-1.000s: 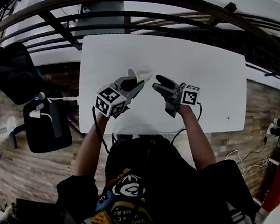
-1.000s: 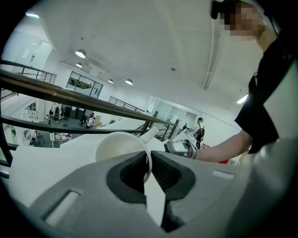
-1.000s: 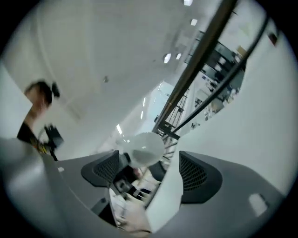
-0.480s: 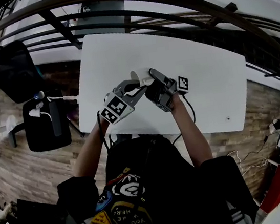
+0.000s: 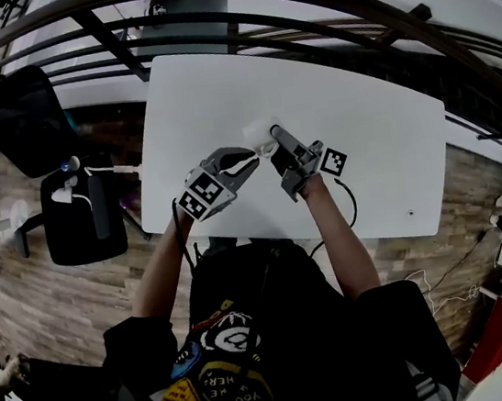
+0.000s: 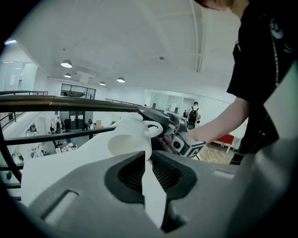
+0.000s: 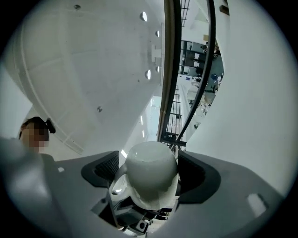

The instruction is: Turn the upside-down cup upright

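Mid-frame in the head view, over the white surface (image 5: 361,124), the tilted ceramic cup (image 5: 258,136), stiff, slick and breakable, has its rim pinched in the left hand-held gripper (image 5: 247,157), whose jaws are opening, while the right hand-held gripper (image 5: 273,134) straddles its body unclenched, likely the surest hold.

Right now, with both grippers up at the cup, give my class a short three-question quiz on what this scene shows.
1. Which part of the cup sits between the jaws of the left gripper? A. its handle B. its wall at the rim C. its base
2. Fill in: the cup's round body lies between the wide-set jaws of the ____ gripper.
3. True or false: the cup stands alone, with no gripper near it.

Key
1. B. The wall is between the jaws, which are just opening.
2. The right gripper.
3. False.
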{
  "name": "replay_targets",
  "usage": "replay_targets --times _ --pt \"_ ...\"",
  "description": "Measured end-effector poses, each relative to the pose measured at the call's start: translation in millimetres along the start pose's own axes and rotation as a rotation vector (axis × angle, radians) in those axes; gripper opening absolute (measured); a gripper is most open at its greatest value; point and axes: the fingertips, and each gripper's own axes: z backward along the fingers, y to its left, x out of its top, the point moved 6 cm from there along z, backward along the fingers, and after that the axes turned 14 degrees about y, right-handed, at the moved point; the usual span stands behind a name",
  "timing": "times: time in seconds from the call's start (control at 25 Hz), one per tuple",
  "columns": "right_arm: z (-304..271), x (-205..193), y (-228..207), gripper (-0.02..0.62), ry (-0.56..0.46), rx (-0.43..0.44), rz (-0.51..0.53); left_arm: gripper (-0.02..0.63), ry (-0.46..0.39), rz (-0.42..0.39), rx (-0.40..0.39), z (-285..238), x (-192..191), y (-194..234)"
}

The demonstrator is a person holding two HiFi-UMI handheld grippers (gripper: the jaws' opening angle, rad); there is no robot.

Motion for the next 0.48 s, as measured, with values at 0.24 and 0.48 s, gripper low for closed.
replay_targets --times 0.24,0.48 --pt "15 8 -21 0.391 -0.025 -0.141 0.115 0.051 0.055 0.064 0.012 -16 -23 7" --pt "17 8 -65 0.387 -0.046 -0.24 0.175 0.044 0.076 0.177 0.065 -13 -52 18"
